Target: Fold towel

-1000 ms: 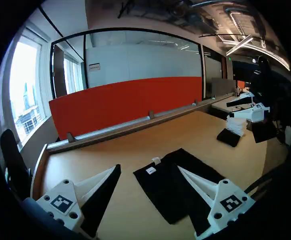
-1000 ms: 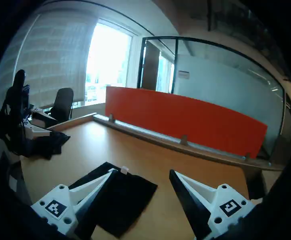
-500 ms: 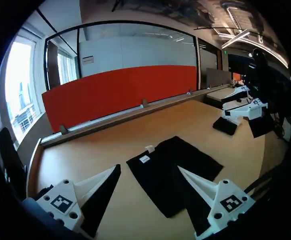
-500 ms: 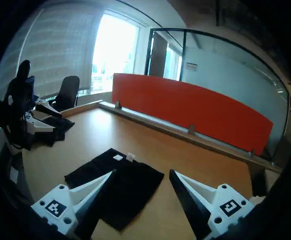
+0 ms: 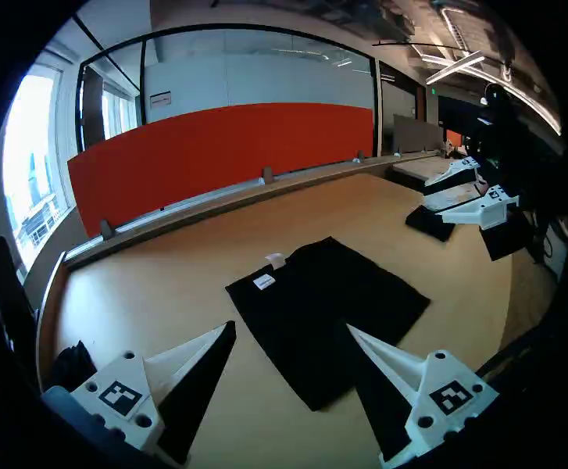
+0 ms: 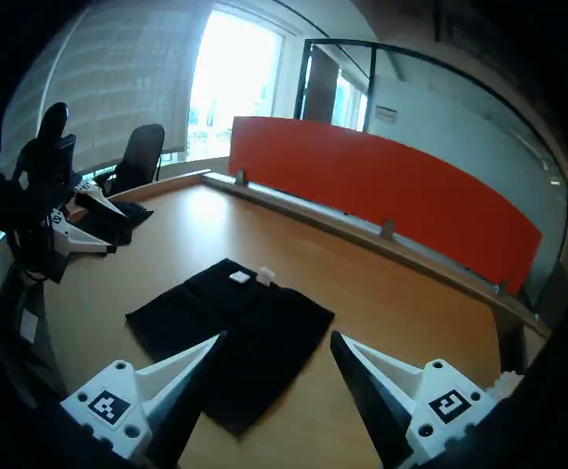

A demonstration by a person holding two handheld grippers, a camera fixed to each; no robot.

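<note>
A black towel (image 5: 326,309) lies flat on the wooden desk (image 5: 166,289), partly folded, with white tags (image 5: 264,281) near its far edge. In the left gripper view my left gripper (image 5: 289,327) hovers open over the towel's near side with nothing between its fingers. The right gripper (image 5: 430,197) hangs open farther off at the right. In the right gripper view the same towel (image 6: 237,324) spreads in front of my right gripper (image 6: 278,334), which is open and holds nothing. The left gripper (image 6: 116,234) stands open at the far left, held by a person.
An orange divider panel (image 5: 221,148) with a metal rail runs along the desk's far edge. A small dark folded cloth (image 5: 432,223) lies beside the right gripper, and another dark pile (image 6: 123,215) lies by the left one. Office chairs (image 6: 139,156) stand by the window.
Both cameras have tipped downward and pulled back, so the towel now sits more fully in view ahead of the fingers. Both grippers stay open and the towel has not moved.
</note>
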